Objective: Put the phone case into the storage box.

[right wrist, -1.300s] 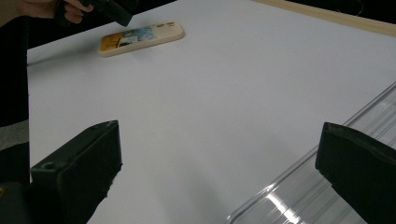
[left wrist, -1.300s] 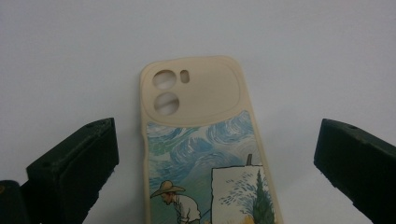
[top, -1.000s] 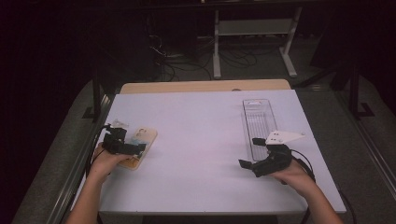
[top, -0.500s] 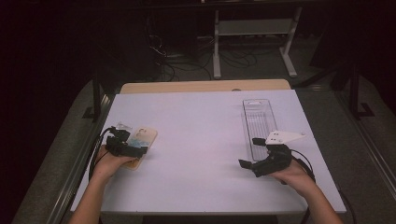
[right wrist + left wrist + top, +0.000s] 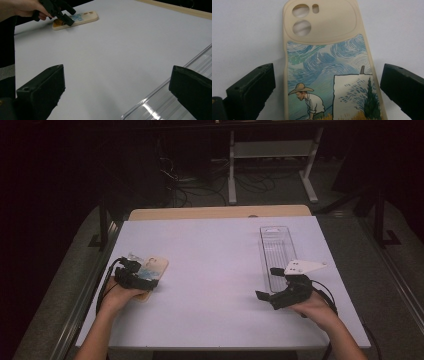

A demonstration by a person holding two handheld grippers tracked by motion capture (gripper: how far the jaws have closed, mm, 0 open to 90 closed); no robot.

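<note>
We have the left hand-held gripper [image 5: 324,82] set over the phone case [image 5: 327,65], its jaws apart on either side and not yet clamped. The case lies flat near the left edge of the desk [image 5: 215,255]. If we close off-centre, the slim case could slip or skid toward that edge. Our right hand-held gripper [image 5: 274,290] waits with jaws apart beside the clear tray [image 5: 276,247]. Between them the desk gives us wide room.

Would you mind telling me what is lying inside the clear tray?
The clear tray looks empty, with only its ribbed floor showing. Its near end is covered by the right gripper.
</note>
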